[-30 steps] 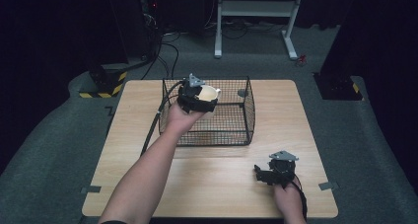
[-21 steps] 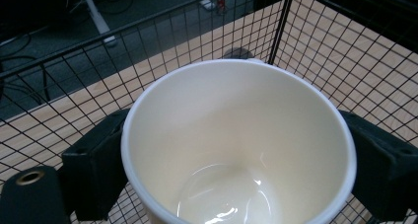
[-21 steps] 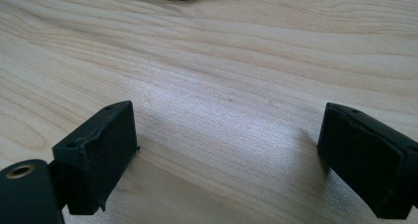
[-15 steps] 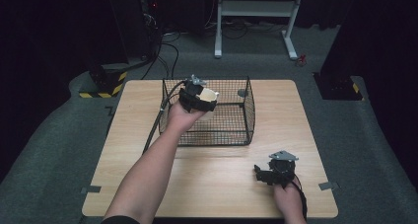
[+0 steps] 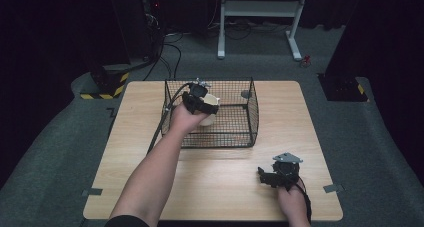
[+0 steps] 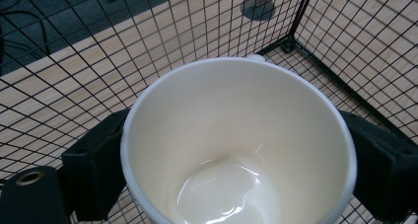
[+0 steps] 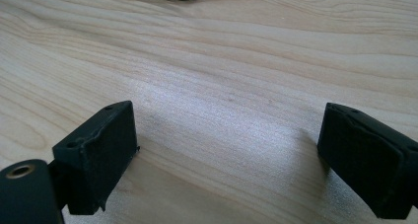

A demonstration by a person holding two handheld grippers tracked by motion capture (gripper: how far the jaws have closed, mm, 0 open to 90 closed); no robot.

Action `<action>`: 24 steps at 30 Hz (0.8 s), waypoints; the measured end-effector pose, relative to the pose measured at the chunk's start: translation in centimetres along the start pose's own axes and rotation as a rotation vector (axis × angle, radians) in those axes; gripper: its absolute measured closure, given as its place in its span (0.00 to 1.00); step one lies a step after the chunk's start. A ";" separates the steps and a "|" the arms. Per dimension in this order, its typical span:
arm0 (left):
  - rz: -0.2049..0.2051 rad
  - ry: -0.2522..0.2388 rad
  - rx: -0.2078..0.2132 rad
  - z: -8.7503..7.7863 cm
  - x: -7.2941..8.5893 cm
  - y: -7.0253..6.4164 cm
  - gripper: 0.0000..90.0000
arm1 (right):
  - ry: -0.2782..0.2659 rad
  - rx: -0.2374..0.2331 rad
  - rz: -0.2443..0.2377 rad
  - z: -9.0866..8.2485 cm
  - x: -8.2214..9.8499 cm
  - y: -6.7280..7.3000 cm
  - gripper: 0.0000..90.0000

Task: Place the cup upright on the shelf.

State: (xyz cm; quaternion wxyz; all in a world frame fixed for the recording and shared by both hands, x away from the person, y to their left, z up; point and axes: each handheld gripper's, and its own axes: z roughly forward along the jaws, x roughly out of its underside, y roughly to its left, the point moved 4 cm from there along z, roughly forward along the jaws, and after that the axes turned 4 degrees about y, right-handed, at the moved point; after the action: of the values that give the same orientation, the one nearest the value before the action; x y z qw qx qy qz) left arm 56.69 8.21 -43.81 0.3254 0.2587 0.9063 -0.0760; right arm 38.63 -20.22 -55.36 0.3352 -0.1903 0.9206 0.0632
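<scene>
A cream-white cup (image 6: 236, 145) sits squeezed between the two black jaws of the left gripper (image 5: 199, 98), one jaw pressed on each side of its wall. Its round mouth faces that gripper's camera, glossy inside and empty. It is held inside the black wire basket (image 5: 235, 137), toward the basket's left half, with mesh behind and below it, well apart from the right gripper (image 5: 270, 175)

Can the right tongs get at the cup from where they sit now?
Probably not yet: the cup sits clamped in the left tongs inside the wire basket, whose near wall stands between it and the open right tongs.
</scene>
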 end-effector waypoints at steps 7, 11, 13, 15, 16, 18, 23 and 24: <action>0.006 0.063 -0.002 0.9 0.3 0.1 0.12 | -0.002 -0.004 -0.011 0.0 0.0 0.0 0.09; 0.004 0.088 0.002 1.2 0.4 0.1 0.12 | -0.002 -0.004 -0.011 0.0 0.0 0.0 0.09; 0.014 0.104 -0.002 1.5 0.5 0.1 0.12 | -0.002 -0.004 -0.011 0.0 0.0 0.0 0.09; 0.020 0.118 -0.003 1.6 0.5 0.0 0.12 | -0.002 -0.004 -0.011 0.0 0.0 0.0 0.09; 0.030 0.129 -0.007 1.8 0.6 -0.1 0.12 | -0.002 -0.004 -0.011 0.0 0.0 0.0 0.09; 0.038 0.140 -0.010 1.9 0.6 -0.1 0.12 | 0.000 -0.005 -0.008 0.0 0.0 0.0 0.09; 0.046 0.152 -0.012 2.0 0.7 -0.2 0.12 | 0.000 -0.005 -0.008 0.0 0.0 0.0 0.09; 0.051 0.156 -0.014 2.0 0.7 -0.2 0.12 | 0.000 -0.005 -0.008 0.0 0.0 0.0 0.09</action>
State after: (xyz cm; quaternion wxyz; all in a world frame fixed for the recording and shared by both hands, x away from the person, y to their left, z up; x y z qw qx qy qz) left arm 57.25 7.76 -45.75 0.2575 0.2845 0.9226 -0.0410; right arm 38.61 -20.18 -55.37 0.3350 -0.1946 0.9197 0.0641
